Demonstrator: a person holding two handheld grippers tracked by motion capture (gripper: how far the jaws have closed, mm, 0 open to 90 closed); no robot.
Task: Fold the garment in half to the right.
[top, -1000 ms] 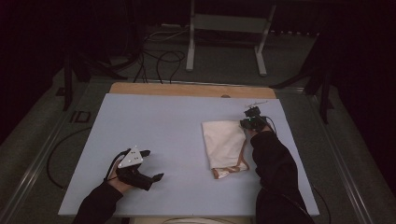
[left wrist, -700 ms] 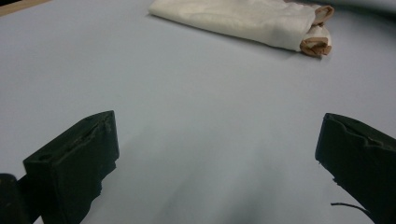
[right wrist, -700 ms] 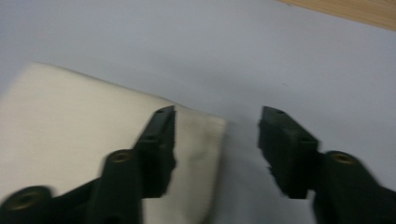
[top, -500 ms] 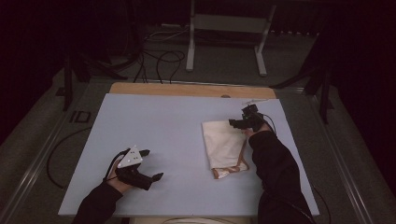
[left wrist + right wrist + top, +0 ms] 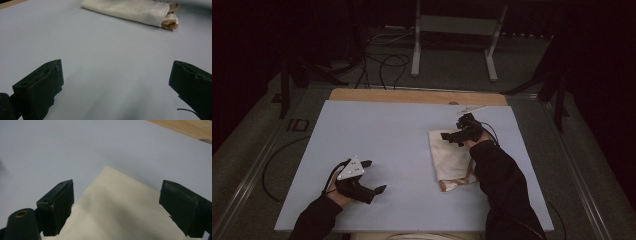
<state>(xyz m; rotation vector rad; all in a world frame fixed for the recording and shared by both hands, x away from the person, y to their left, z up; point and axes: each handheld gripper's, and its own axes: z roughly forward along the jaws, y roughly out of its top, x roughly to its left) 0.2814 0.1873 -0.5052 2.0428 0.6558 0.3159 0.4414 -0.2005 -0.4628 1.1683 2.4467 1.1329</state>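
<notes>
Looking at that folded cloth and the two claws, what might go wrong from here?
The right claw hangs open over the far corner of the folded cloth; pinching one layer might pull the fold apart. The brown trim peeks loose at the near end and could snag. The left claw sits far off, too distant to steady it.

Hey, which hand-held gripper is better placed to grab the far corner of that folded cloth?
Right. The right hand-held gripper hangs open over the cloth at its far corner, cloth between its jaws. The left hand-held gripper, also open, sits over bare table, well away from the cloth.
</notes>
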